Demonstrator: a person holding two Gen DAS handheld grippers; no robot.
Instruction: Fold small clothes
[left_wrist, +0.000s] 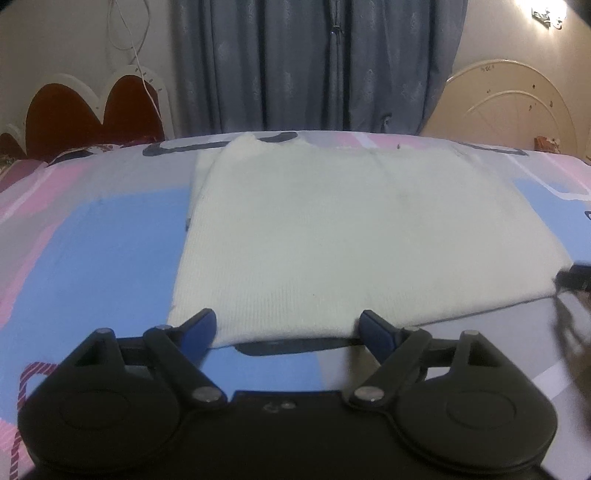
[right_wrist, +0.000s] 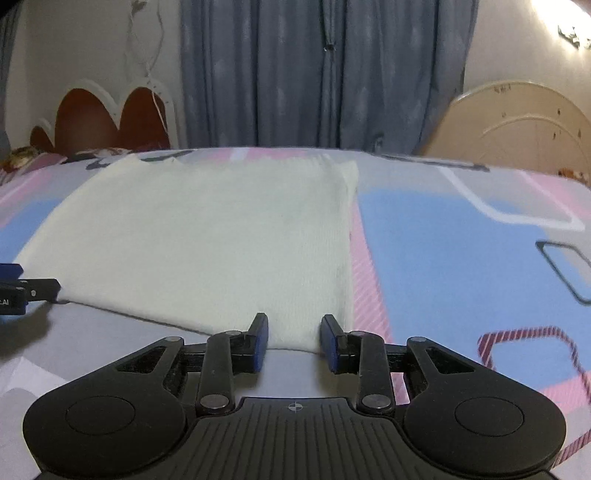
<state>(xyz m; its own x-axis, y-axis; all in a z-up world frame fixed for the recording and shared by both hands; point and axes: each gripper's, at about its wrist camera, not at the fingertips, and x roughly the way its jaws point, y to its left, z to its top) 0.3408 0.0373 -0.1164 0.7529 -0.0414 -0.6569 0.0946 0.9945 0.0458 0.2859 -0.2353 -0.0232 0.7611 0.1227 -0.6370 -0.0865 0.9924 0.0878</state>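
A pale cream knitted garment (left_wrist: 332, 236) lies flat on the bed, partly folded into a rectangle; it also shows in the right wrist view (right_wrist: 207, 240). My left gripper (left_wrist: 288, 330) is wide open at the garment's near edge, toward its left corner, with the hem between its fingers. My right gripper (right_wrist: 294, 341) is open, its fingers either side of the near hem by the right corner. The right gripper's tip shows blurred at the right edge of the left wrist view (left_wrist: 574, 277). The left gripper shows at the left edge of the right wrist view (right_wrist: 22, 291).
The bed has a sheet (left_wrist: 92, 251) patterned in blue, pink and grey. Behind it hang blue-grey curtains (left_wrist: 314, 62). A red and white headboard (left_wrist: 92, 110) stands far left, a cream headboard (left_wrist: 517, 107) far right.
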